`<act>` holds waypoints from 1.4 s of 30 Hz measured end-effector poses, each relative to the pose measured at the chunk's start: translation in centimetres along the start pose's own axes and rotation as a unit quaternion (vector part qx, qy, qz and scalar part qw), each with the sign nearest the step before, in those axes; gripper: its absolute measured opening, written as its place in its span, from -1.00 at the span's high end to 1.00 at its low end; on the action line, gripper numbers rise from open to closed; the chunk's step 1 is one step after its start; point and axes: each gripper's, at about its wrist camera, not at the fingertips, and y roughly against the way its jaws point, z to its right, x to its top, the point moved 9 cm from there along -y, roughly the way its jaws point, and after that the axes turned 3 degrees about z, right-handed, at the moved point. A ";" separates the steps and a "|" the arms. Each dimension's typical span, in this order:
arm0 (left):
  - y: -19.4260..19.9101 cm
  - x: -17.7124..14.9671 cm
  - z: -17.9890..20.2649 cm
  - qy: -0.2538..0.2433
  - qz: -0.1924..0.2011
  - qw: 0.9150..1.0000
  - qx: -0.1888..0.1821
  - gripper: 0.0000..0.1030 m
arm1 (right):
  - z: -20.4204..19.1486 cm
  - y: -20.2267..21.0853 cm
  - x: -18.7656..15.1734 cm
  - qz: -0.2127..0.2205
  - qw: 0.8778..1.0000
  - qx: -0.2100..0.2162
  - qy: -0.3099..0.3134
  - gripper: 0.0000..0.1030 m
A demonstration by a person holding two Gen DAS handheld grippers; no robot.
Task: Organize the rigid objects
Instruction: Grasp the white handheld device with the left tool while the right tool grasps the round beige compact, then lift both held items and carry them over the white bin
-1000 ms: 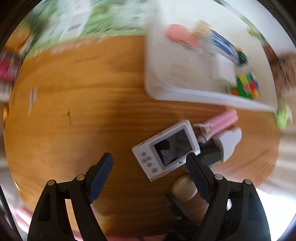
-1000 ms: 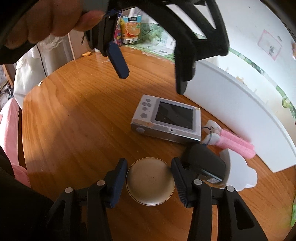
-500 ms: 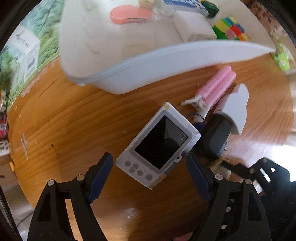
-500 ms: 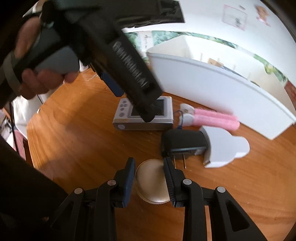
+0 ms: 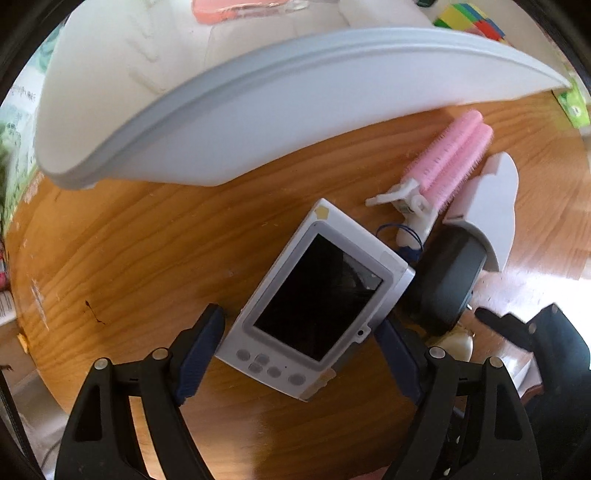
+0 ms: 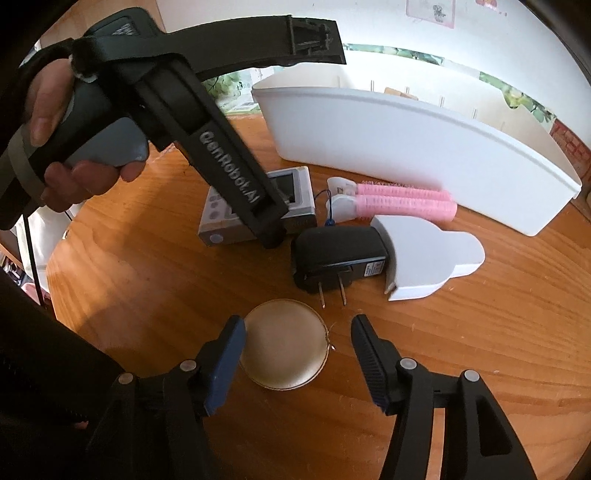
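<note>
A silver handheld device (image 5: 314,299) with a dark screen lies flat on the wooden table (image 5: 129,258). My left gripper (image 5: 299,350) points straight down and straddles its button end, open, both pads just off its sides. In the right wrist view one of its fingers (image 6: 236,184) hides most of the device (image 6: 218,225). A round tan disc (image 6: 284,343) lies between the jaws of my right gripper (image 6: 295,350), which are opening. The left pad is at the disc's rim and the right pad stands clear of it.
A black plug adapter (image 6: 338,254), a white cloud-shaped piece (image 6: 424,254) and pink hair rollers (image 6: 402,201) lie close together right of the device. Behind them stands a white bin (image 6: 406,136) holding a pink item (image 5: 229,9) and a colourful cube (image 5: 469,22).
My left gripper has come down over the silver device, which now sits between its fingers. The right jaws narrowed on the tan disc, then spread apart again.
</note>
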 end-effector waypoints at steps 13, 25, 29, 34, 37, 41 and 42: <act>1.3 0.6 0.2 0.012 0.013 1.000 -0.004 -0.37 | -2.1 -1.6 -0.5 -0.042 0.997 -0.022 0.059 -0.26; 1.8 -1.1 -2.7 0.071 0.010 0.997 -0.029 -0.37 | -3.0 -1.8 -0.4 -0.049 0.995 -0.041 0.076 -0.10; 2.2 -2.3 -3.6 0.099 0.012 0.994 -0.043 -0.37 | -2.7 -2.3 -0.3 -0.052 0.995 -0.041 0.075 -0.09; 3.3 -3.9 -5.0 0.141 0.023 0.988 -0.056 -0.37 | -2.6 -1.8 -0.5 -0.059 0.995 -0.038 0.076 -0.09; 4.2 -4.7 -5.7 0.162 0.033 0.984 -0.066 -0.37 | -2.6 -1.0 -0.4 -0.058 0.994 -0.039 0.081 -0.09; 5.0 -6.0 -6.5 0.187 0.046 0.978 -0.078 -0.37 | -2.1 0.3 -0.1 -0.063 0.994 -0.037 0.081 -0.09; 5.2 -6.2 -6.7 0.193 0.050 0.977 -0.079 -0.37 | -2.0 0.7 0.2 -0.063 0.994 -0.036 0.081 -0.09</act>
